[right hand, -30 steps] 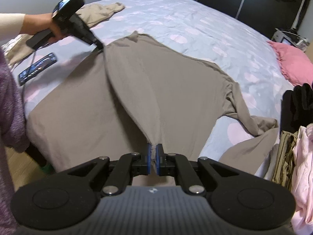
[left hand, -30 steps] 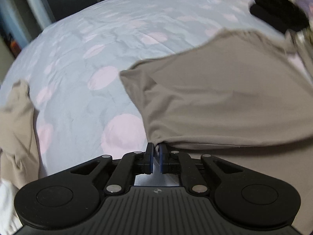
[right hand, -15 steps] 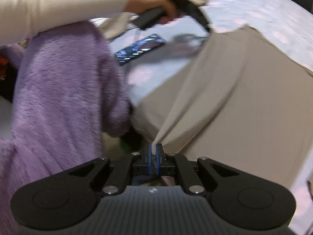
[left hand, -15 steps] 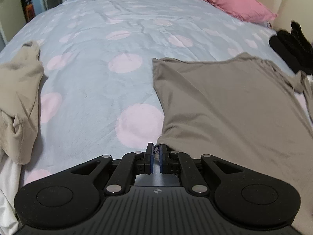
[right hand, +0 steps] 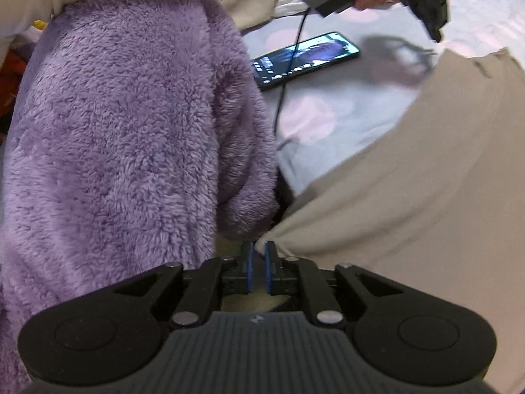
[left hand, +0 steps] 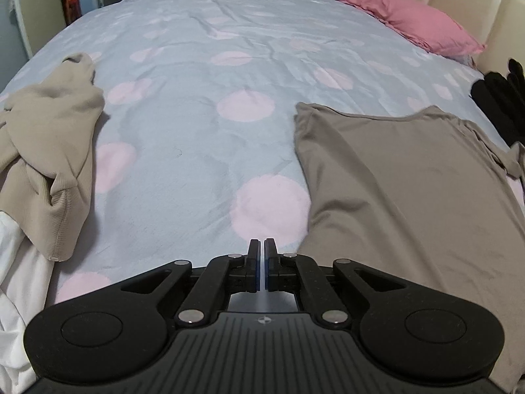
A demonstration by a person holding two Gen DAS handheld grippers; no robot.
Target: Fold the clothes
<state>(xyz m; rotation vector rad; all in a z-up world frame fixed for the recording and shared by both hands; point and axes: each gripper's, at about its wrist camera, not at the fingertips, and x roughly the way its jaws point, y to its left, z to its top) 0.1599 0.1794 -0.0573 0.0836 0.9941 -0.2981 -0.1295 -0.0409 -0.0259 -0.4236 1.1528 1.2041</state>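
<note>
A taupe shirt (left hand: 400, 190) lies flat, folded over, on the right side of the bed; it also shows in the right wrist view (right hand: 410, 177). My left gripper (left hand: 261, 246) is nearly shut and empty, just left of the shirt's near left edge, over a pink dot. My right gripper (right hand: 259, 249) has its jaws a small way apart with the shirt's near corner lying between the pads. The left gripper (right hand: 420, 6) shows in the right wrist view, held in a hand above the shirt's far corner.
A beige ribbed garment (left hand: 49, 131) lies at the bed's left edge over white cloth. A pink pillow (left hand: 416, 23) and black clothes (left hand: 498, 101) are at the far right. A phone (right hand: 305, 59) with a cable lies on the sheet. The person's purple fleece (right hand: 124, 124) fills the left.
My left gripper has let go of the shirt edge and moved off to its left. The shirt has come down flat. My right gripper's jaws have parted slightly around the corner.
</note>
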